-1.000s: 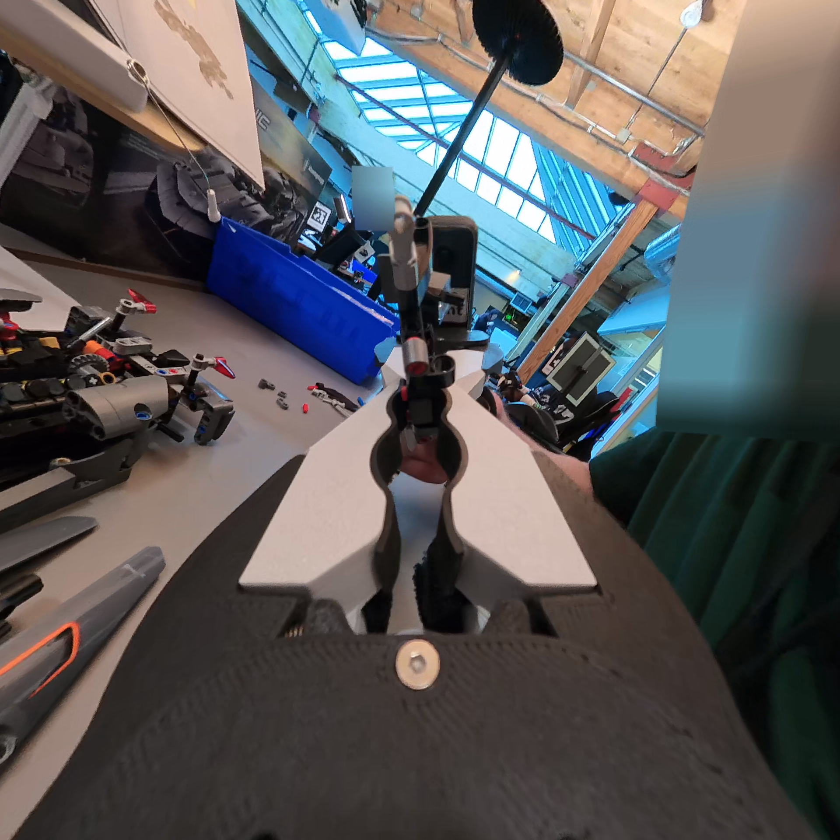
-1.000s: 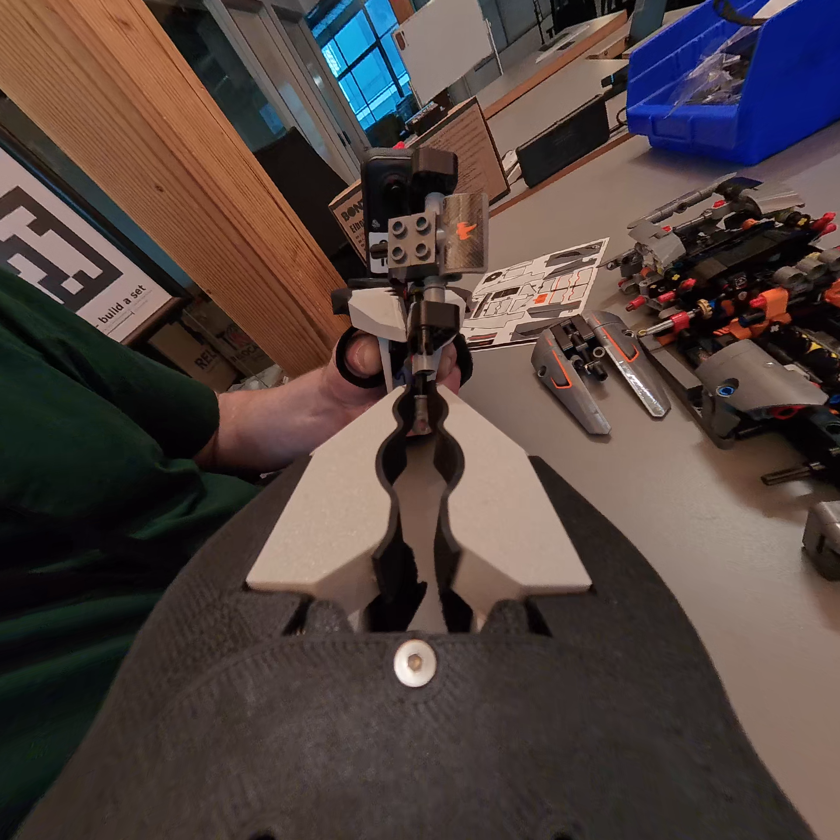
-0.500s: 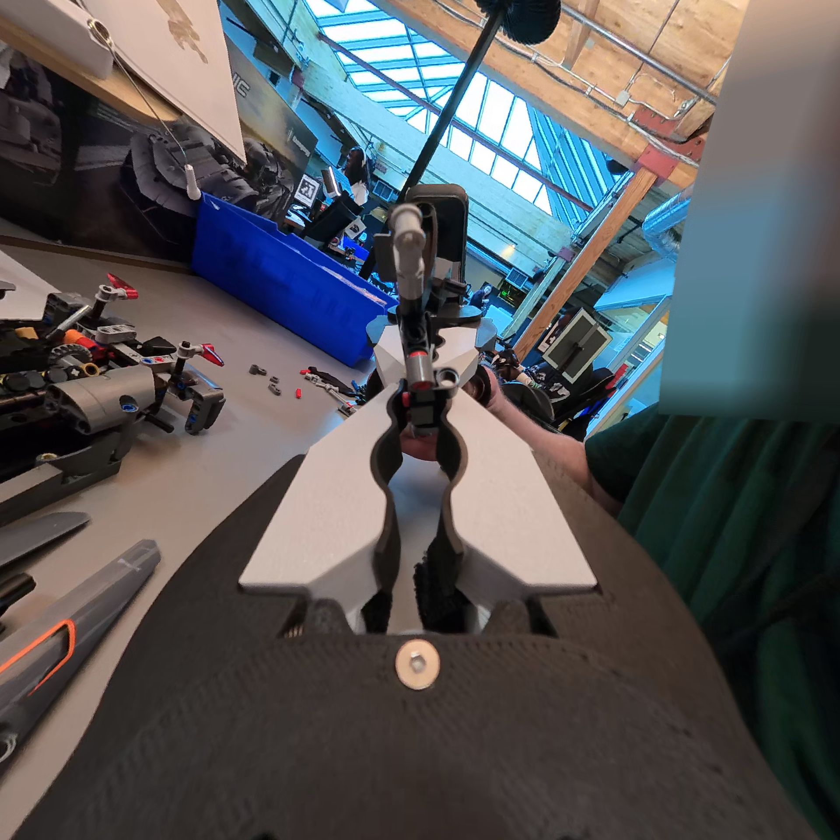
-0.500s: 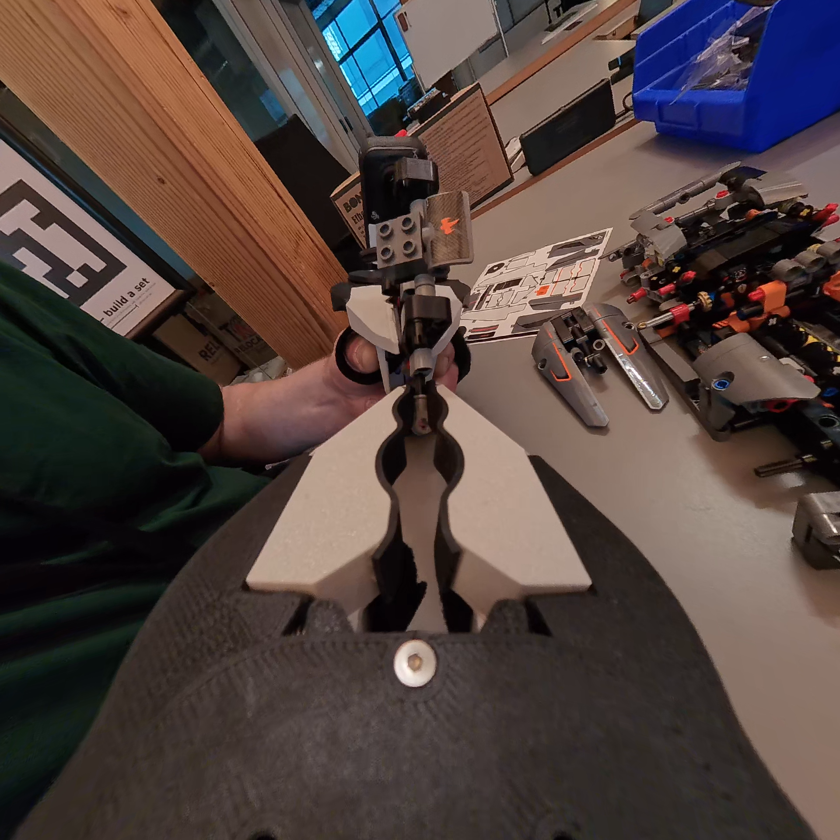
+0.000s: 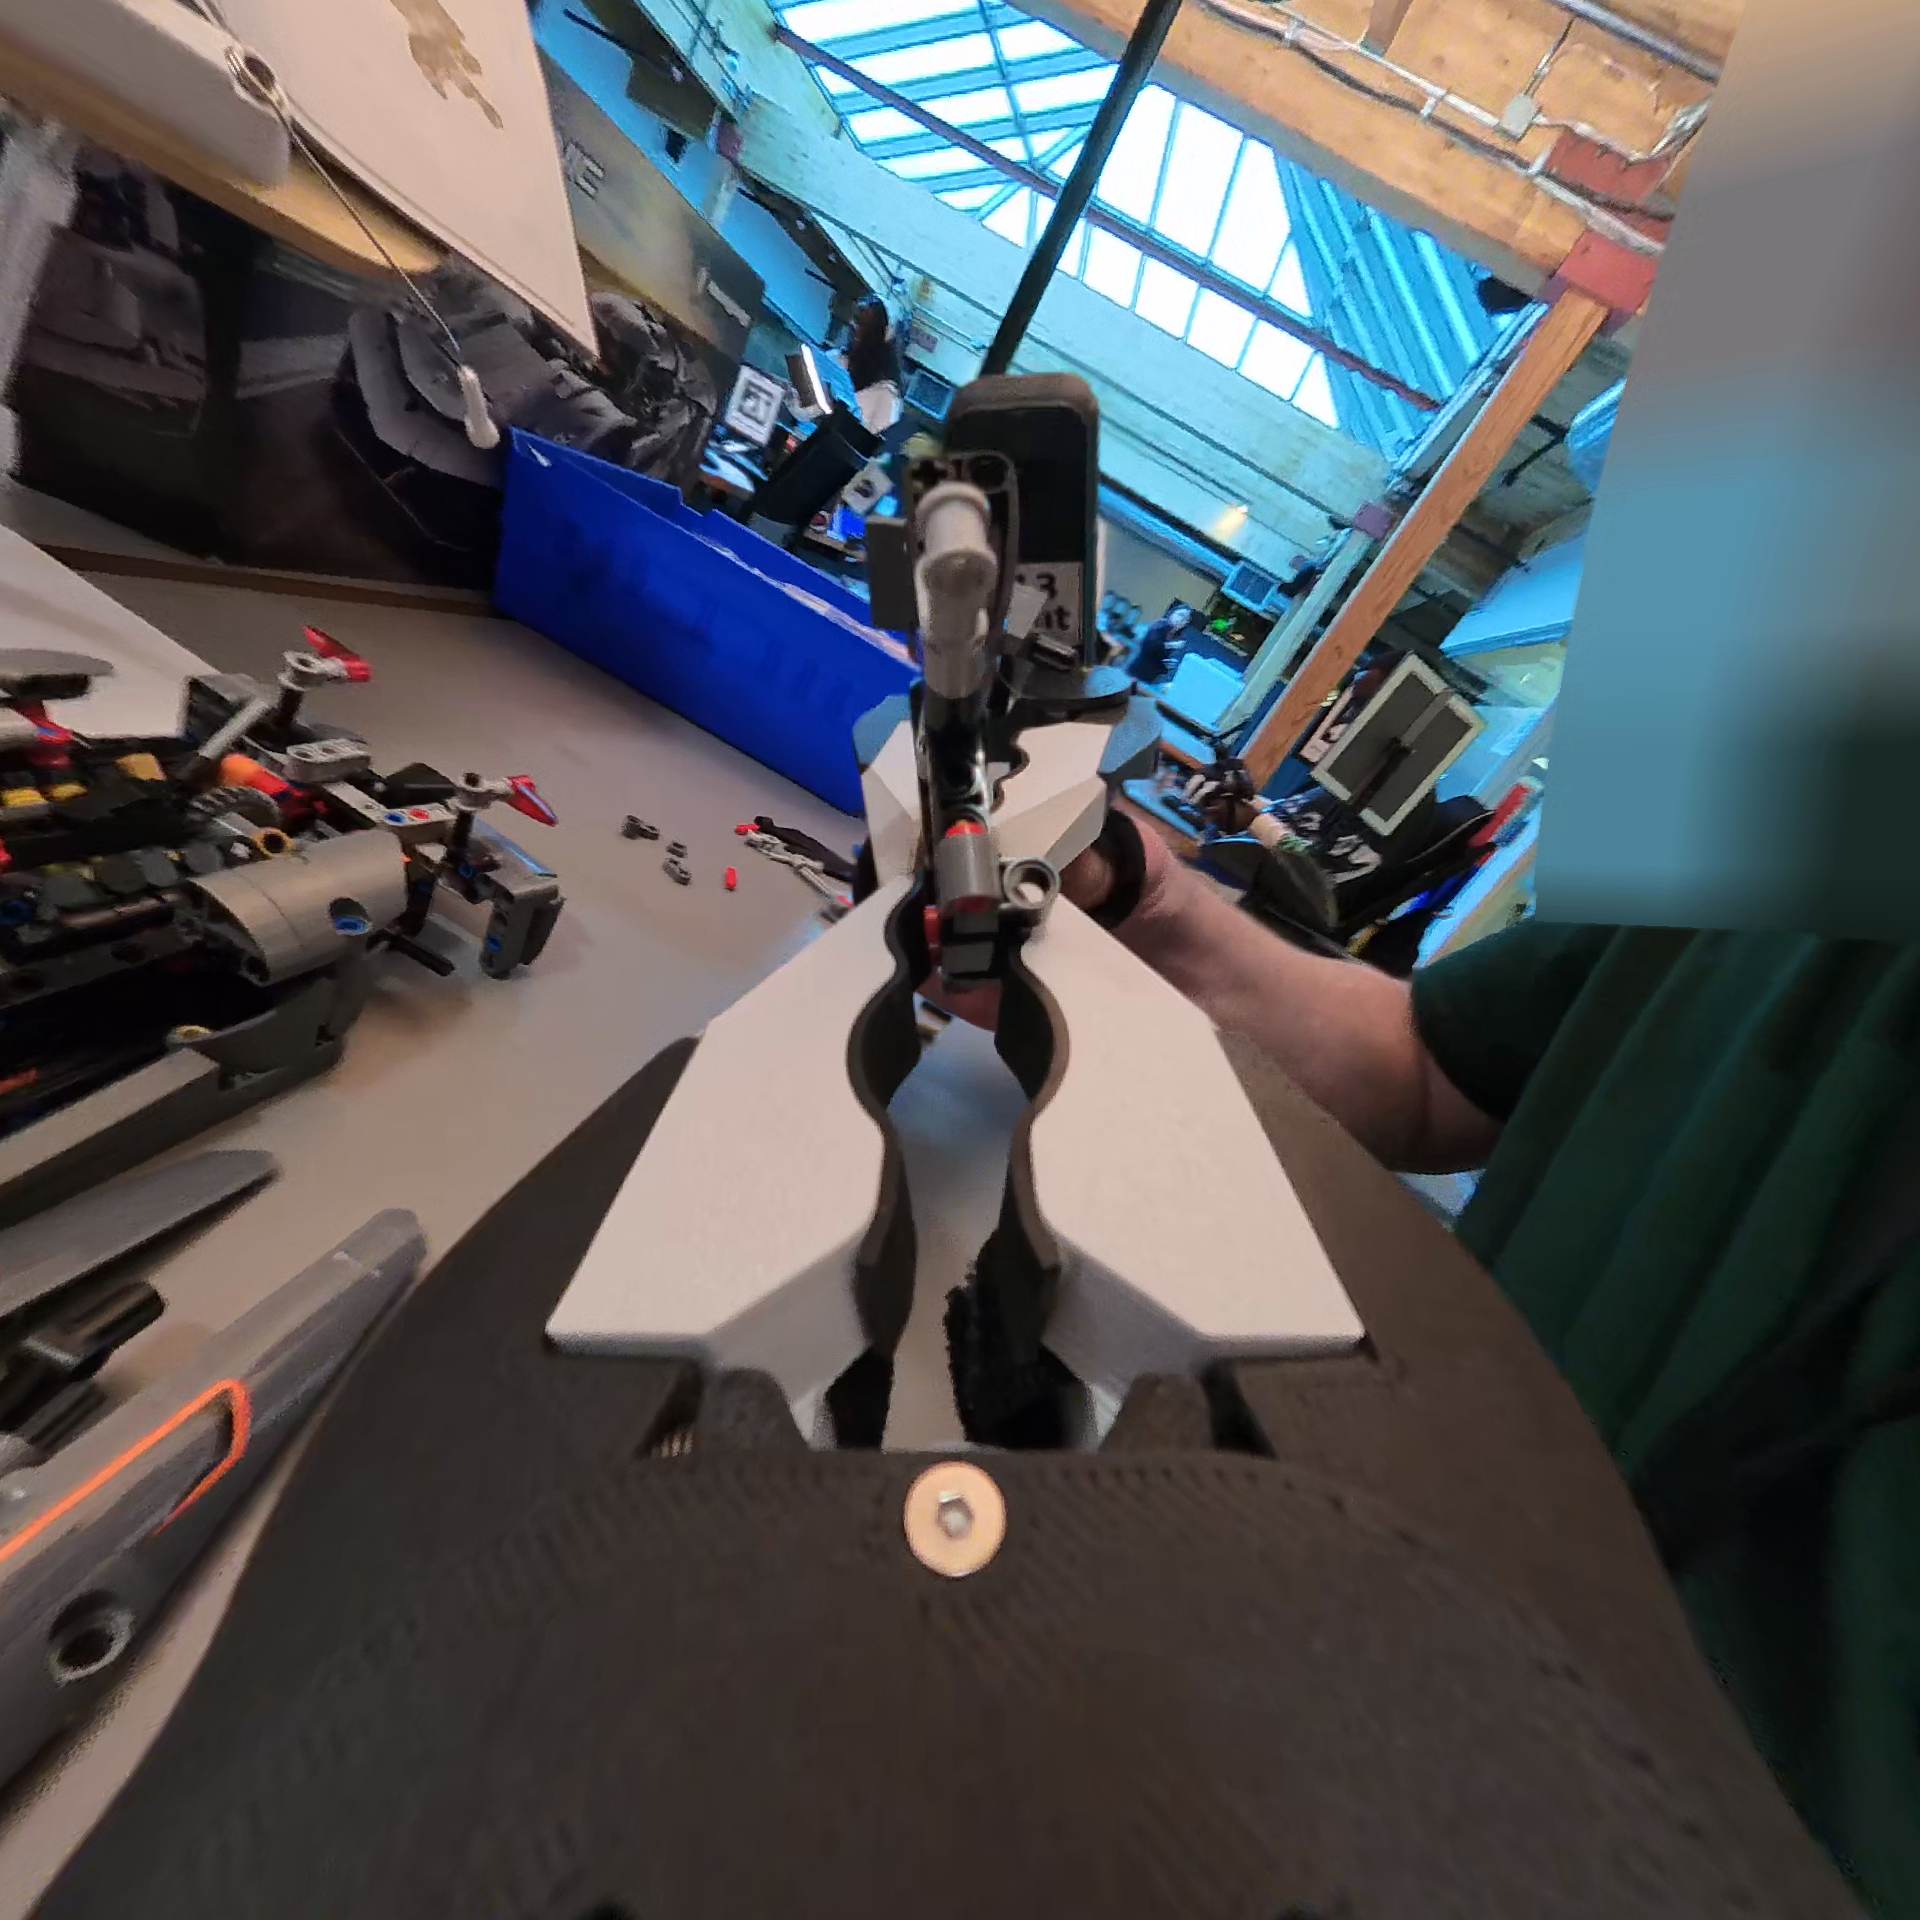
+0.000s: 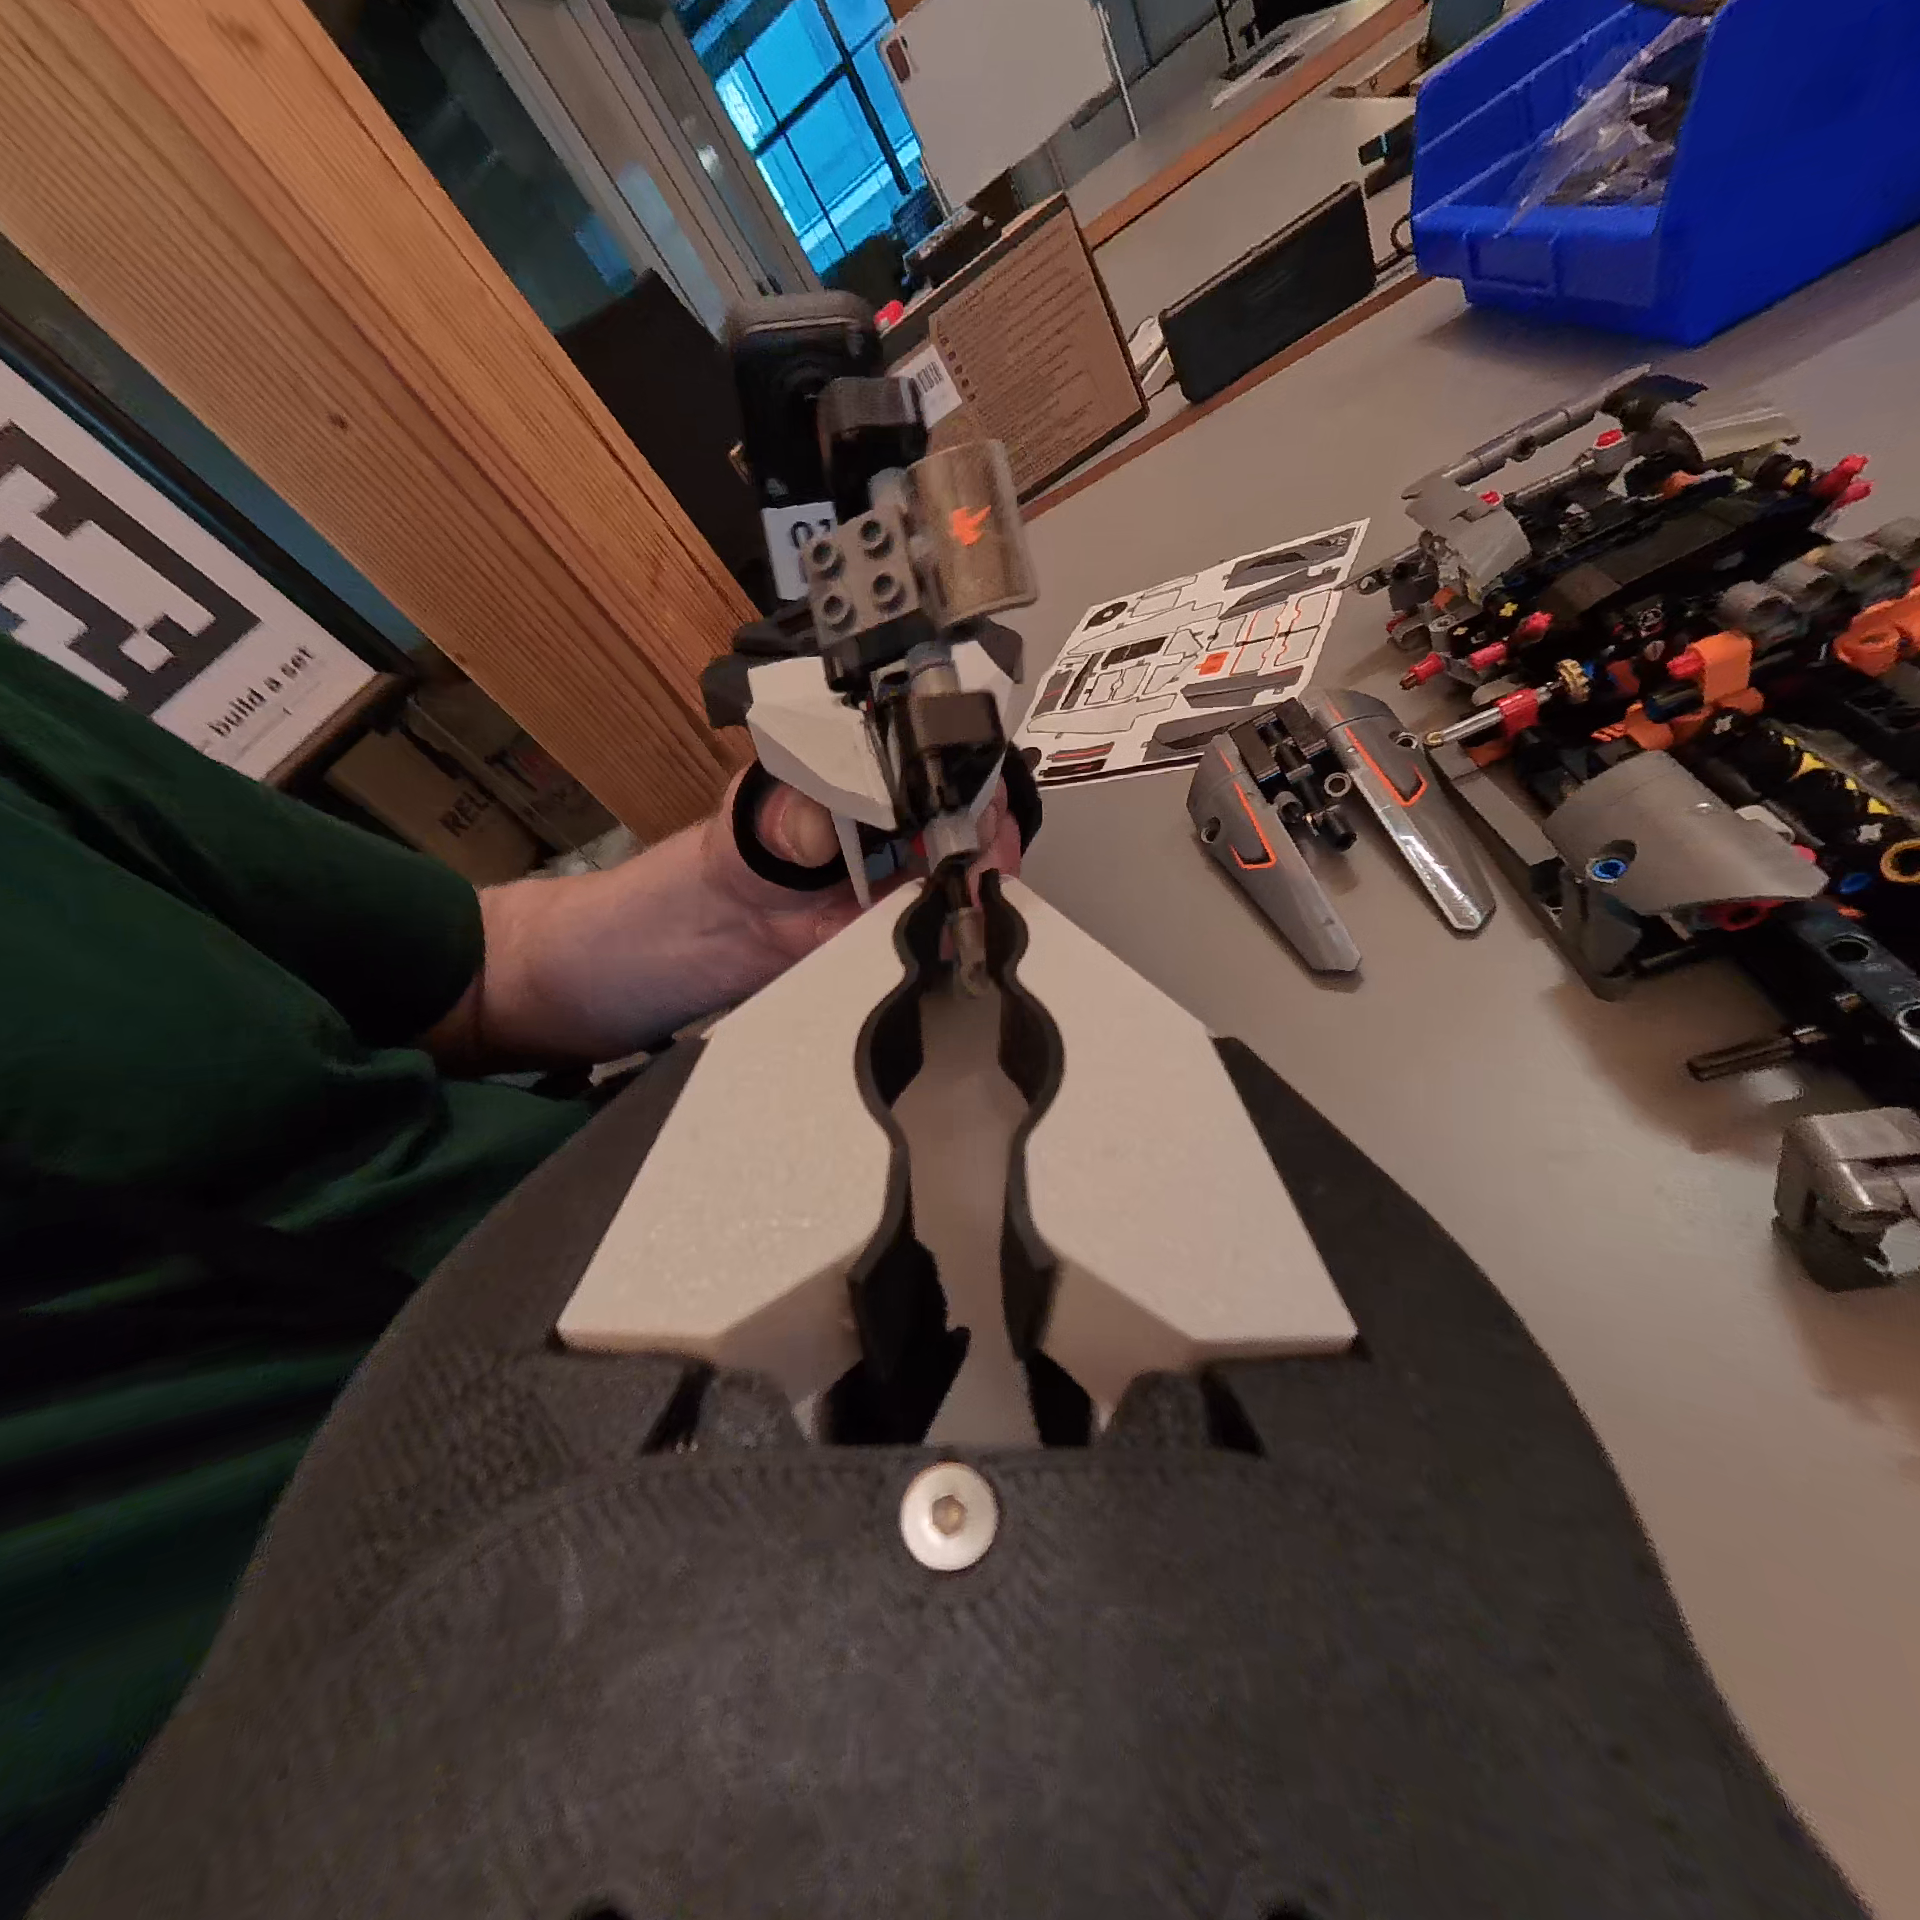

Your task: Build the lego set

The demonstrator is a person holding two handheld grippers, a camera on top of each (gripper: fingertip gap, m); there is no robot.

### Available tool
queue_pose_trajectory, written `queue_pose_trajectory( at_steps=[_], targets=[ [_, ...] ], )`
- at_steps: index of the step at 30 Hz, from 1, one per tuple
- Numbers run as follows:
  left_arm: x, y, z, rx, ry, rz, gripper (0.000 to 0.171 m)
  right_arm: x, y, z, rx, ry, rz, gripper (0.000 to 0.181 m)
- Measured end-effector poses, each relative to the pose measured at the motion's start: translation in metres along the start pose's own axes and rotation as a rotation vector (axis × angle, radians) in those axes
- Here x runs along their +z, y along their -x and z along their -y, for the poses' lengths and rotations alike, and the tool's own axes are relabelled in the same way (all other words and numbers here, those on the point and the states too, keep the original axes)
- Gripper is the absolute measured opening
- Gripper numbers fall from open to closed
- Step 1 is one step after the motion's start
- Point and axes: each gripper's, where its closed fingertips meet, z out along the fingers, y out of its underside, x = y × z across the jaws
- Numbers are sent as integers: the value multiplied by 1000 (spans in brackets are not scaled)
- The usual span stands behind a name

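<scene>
A small lego sub-assembly is held in the air between my two grippers, which face each other tip to tip. In the left wrist view my left gripper [image 5: 961,920] is shut on its grey, black and red lower end [image 5: 971,883]; a light grey connector [image 5: 951,540] sticks up. In the right wrist view my right gripper [image 6: 958,906] is shut on the thin axle end [image 6: 961,914]; a grey studded brick [image 6: 857,577] and a curved panel with an orange mark [image 6: 971,535] sit at the far end. The partly built car lies on the table [image 5: 208,862] [image 6: 1714,707].
A blue bin [image 5: 675,644] [image 6: 1662,177] stands at the back of the table. A sticker sheet [image 6: 1195,644], grey panels with orange lines [image 6: 1299,810] [image 5: 156,1455], small loose pieces [image 5: 675,852] and a grey block [image 6: 1849,1205] lie around. A person's green sleeve is close by. Less than 4 cm separates the two grippers' tips. Both grippers' tips are roughly 15 cm from the grey block [image 6: 1849,1205].
Both grippers stay shut on the sub-assembly. The pair has tilted and shifted a little, and the studded brick end now leans more to the left in the right wrist view.
</scene>
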Motion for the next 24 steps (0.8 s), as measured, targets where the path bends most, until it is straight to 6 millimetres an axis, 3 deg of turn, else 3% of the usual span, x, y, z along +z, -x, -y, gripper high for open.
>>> queue_pose_trajectory(
  at_steps=[2, 4, 7, 14, 19, 24],
  targets=[
    [-1, 8, -2, 93, 51, 101, 8, -1, -5, 0, 25, 6, -10, 34],
    [-3, 5, 0, 205, 75, 162, 8, -6, -8, 6, -2, -2, -54, 42],
    [-10, 2, 11, 417, 81, 297, 8, -9, 1, 15, -13, -27, -83, 36],
    [-18, -25, 34, 1057, 125, 564, 7, 13, 41, 35, 57, -167, -21, 36],
    [-22, -45, 46, 1255, 114, 592, 7, 12, 61, 53, 101, -357, 73, 34],
    [-23, -53, 49, 1362, 118, 606, 7, 15, 67, 61, 89, -443, 87, 34]
  ],
)
